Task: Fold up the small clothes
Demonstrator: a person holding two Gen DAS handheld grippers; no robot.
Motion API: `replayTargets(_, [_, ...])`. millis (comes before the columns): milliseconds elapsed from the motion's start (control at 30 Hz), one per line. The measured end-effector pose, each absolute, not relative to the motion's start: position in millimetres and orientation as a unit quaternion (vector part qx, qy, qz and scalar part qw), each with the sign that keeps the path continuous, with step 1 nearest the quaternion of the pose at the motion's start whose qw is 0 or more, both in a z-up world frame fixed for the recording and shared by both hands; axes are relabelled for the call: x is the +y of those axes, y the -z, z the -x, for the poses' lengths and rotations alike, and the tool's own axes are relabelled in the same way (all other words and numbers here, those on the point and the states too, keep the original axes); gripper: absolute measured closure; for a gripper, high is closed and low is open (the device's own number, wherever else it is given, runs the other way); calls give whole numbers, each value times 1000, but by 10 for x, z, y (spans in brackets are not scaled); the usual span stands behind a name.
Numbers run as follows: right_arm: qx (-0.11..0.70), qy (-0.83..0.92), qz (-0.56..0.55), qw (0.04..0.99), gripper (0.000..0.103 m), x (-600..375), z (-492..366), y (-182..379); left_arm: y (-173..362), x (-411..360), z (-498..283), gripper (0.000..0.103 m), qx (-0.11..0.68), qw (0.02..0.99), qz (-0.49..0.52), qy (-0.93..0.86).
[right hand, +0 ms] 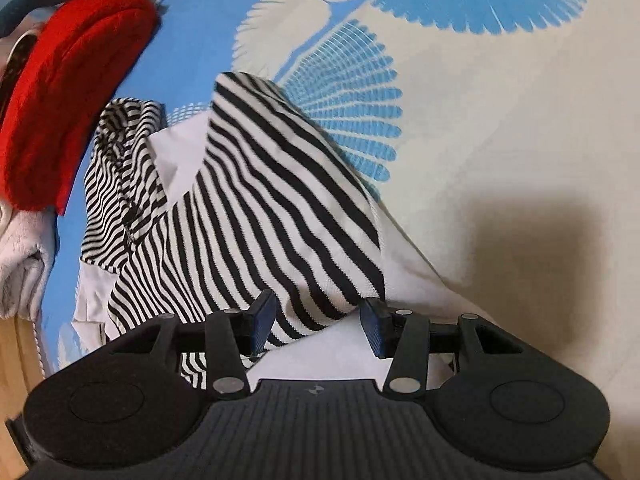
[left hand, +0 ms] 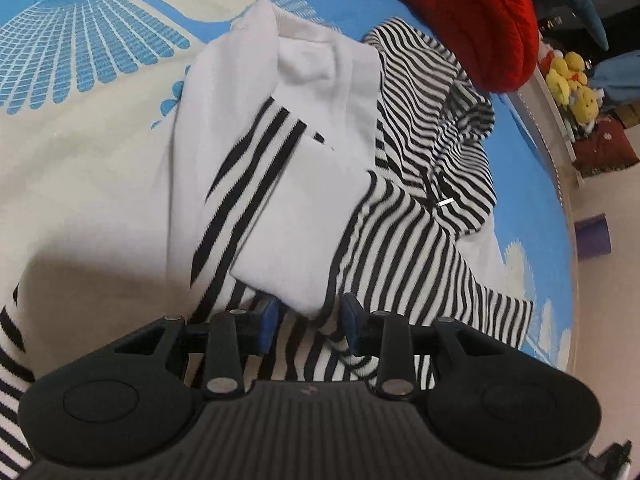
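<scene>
A small black-and-white striped top (left hand: 400,240) with white panels lies crumpled on the bed sheet (left hand: 100,160). In the left wrist view a white folded part (left hand: 312,140) with three black stripes runs down to my left gripper (left hand: 311,318). Its blue pads stand apart with the tip of that white fold between them, so it is open. In the right wrist view the striped top (right hand: 248,220) rises in a ridge. Its hem ends between the pads of my right gripper (right hand: 318,324), which is open wider. Both grippers are low over the cloth.
The sheet (right hand: 500,140) is cream with blue fan patterns. A red knitted piece (left hand: 480,20) (right hand: 68,100) lies just beyond the top. A pale fluffy blanket (right hand: 20,264) sits at the bed's edge. Yellow plush toys (left hand: 572,84) and a purple block (left hand: 594,236) are off the bed.
</scene>
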State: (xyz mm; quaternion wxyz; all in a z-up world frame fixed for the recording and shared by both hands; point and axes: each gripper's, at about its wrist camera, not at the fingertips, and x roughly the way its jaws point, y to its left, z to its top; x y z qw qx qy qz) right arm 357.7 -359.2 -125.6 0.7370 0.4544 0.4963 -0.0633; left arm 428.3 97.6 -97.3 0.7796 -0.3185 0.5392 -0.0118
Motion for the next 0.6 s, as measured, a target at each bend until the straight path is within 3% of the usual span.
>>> replayTargets(33, [495,62,-447,743,53,-3582,-3629,1261,965,971,-4283,67,537,782,317,10])
replayTargets(67, [493,59,-440,749,53,-3553,-3652,1245,936,959,-4279,84,535,787,308,5])
replayTargets(100, [490,57,-433,754,53,-3538,-3660,1213,886,937,-4274,92,533,793,295,-4])
replayTargets(333, [471,66,-438,763,54,-3621,-3737,1168,71,730,-3884,93,482,848,218,17])
replayTargets(433, [498,107,-424,748,57,-3650,-3732,1280,128,776,-3766,82,521,832,192,-7])
replayTargets(500, [509,135,-412,744,60,-3649,-3689,1307,253,895,-3758,81,550,812,189,-53])
replayTargets(600, [480,132,-408,765,60,-3612,-3645,1155,105,892,-3762,81,519,840,146,-60])
